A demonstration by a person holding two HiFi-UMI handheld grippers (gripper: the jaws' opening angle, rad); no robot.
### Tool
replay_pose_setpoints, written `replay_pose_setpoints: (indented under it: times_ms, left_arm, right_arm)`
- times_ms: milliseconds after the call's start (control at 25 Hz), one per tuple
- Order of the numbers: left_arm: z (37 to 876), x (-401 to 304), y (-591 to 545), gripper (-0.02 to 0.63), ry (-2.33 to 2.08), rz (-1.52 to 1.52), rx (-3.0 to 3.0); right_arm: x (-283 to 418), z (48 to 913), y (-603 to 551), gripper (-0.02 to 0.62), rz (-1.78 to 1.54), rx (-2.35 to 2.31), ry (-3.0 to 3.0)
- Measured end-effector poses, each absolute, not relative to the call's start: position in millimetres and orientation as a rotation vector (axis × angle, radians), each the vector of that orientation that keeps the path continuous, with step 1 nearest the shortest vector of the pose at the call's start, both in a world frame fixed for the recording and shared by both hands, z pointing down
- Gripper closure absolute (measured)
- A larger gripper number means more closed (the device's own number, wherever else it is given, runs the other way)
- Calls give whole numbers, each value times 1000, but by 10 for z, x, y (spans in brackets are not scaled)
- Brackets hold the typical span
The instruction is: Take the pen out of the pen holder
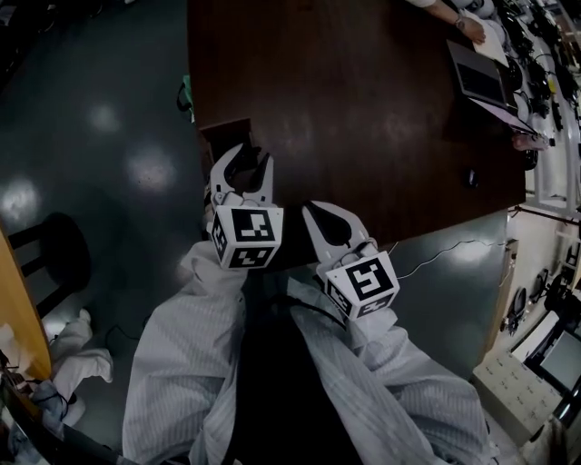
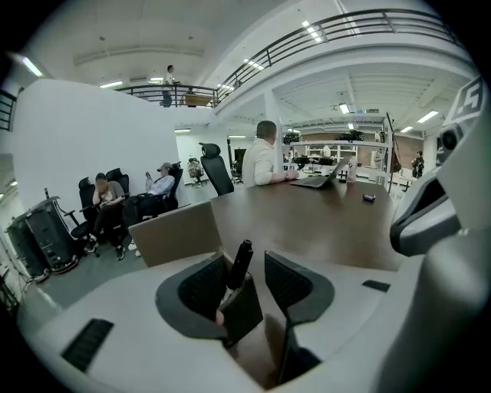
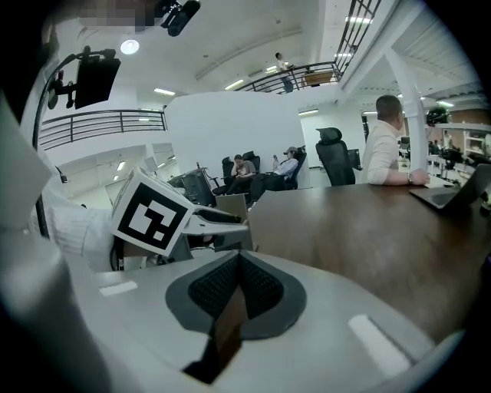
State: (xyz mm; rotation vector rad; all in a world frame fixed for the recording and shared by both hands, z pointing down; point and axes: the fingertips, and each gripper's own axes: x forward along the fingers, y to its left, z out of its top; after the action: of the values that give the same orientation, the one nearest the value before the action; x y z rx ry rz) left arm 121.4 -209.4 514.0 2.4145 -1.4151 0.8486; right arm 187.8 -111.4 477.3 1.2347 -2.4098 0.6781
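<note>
My left gripper hangs over the near left corner of the dark wooden table, jaws open. In the left gripper view a small dark pen holder sits between the jaws of the left gripper. A black pen stands up out of it, leaning toward the left-hand pad, and neither pad presses on it. My right gripper is beside the left one, at the table's near edge. It is shut with nothing in it, and the pads meet in the right gripper view.
A tan upright panel stands just beyond the holder at the table corner. A laptop and a person's hand are at the far right end. A small dark object lies near the right edge. A black stool stands on the floor at left.
</note>
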Motion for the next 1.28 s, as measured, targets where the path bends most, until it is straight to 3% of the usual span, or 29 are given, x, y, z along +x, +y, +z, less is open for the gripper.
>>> replay_pose_setpoints:
  times_ms: [240, 360, 680, 1280]
  left_arm:
    - [5083, 1265, -2127, 464, -1444, 810, 2428]
    - [5104, 1212, -2141, 531, -1483, 830, 2416]
    - [4964, 1108, -2189, 561, -1528, 783, 2409]
    - [3447, 705, -1774, 563, -1621, 220, 2466]
  right_arm:
    - [1911, 4757, -1070, 594, 693, 1239, -2411]
    - [1913, 4751, -1066, 594, 693, 1241, -2413]
    - [1879, 4668, -1129, 594, 667, 1225, -2437]
    - [1708, 3912, -1465, 594, 435, 1224, -2604]
